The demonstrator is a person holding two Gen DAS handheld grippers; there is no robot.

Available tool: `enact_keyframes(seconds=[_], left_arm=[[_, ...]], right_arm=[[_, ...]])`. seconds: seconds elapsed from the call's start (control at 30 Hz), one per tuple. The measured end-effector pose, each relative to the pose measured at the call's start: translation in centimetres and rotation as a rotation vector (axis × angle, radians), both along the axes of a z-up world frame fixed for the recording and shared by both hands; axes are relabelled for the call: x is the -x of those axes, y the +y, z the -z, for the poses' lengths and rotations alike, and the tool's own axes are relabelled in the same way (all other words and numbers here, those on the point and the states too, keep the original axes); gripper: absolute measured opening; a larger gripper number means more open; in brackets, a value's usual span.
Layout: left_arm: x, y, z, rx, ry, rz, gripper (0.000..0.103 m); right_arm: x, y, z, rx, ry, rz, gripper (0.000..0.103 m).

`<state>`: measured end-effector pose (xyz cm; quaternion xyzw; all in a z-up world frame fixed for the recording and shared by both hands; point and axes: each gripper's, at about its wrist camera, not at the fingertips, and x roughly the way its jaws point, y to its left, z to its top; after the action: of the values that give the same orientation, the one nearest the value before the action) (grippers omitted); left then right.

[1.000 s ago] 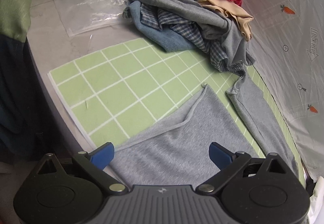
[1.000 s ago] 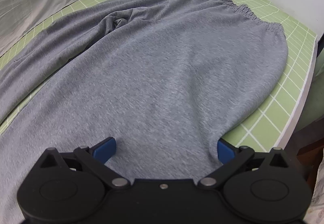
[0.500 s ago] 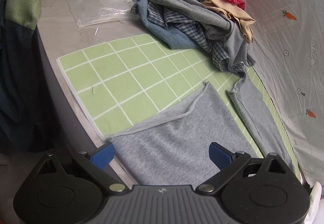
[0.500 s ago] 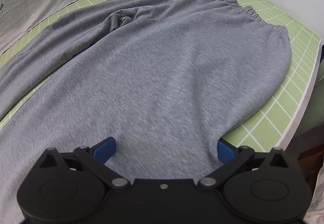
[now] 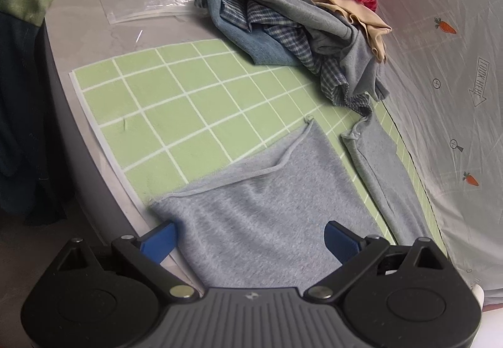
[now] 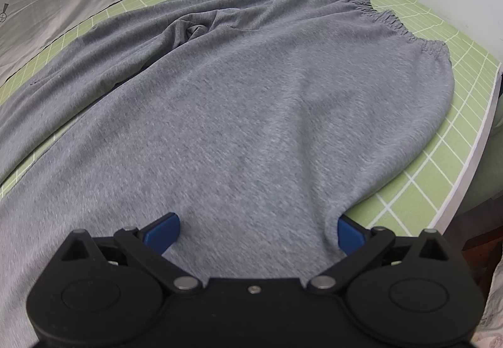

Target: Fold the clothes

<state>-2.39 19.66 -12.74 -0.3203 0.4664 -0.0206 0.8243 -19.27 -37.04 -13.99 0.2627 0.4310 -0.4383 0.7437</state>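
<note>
Over the last second my left gripper has drawn back toward the counter edge: more of the green mat now shows ahead, and the near leg hem sits further up the view. The grey trousers lie flat on the mat, legs apart at the hems. My right gripper has barely shifted over the seat. Both grippers are spread wide, holding nothing. I judge the fold not yet begun
</note>
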Motion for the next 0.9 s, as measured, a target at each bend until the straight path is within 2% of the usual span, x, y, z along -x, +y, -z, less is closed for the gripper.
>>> enact_keyframes(seconds=[0.43,0.6,0.7,0.77,0.9], left_arm=[[0.0,-0.1,0.1,0.003,-0.027,-0.017,0.099],[-0.3,-0.7,-0.1,-0.060,-0.041,0.002,0.096],[-0.4,-1.2,-0.3,-0.120,-0.038,0.004,0.082],[-0.5,-1.7,-0.5,-0.202,-0.035,0.025,0.060],[-0.6,-2.5,-0.7,-0.314,-0.029,0.062,0.046]], right_arm=[[0.2,0.3,0.0,0.002,0.000,-0.014,0.103],[0.3,0.3,0.1,0.006,0.000,-0.029,0.103],[0.4,0.3,0.1,0.006,0.001,-0.030,0.103],[0.4,0.3,0.1,0.007,0.001,-0.032,0.103],[0.4,0.4,0.2,0.019,0.001,-0.044,0.103]])
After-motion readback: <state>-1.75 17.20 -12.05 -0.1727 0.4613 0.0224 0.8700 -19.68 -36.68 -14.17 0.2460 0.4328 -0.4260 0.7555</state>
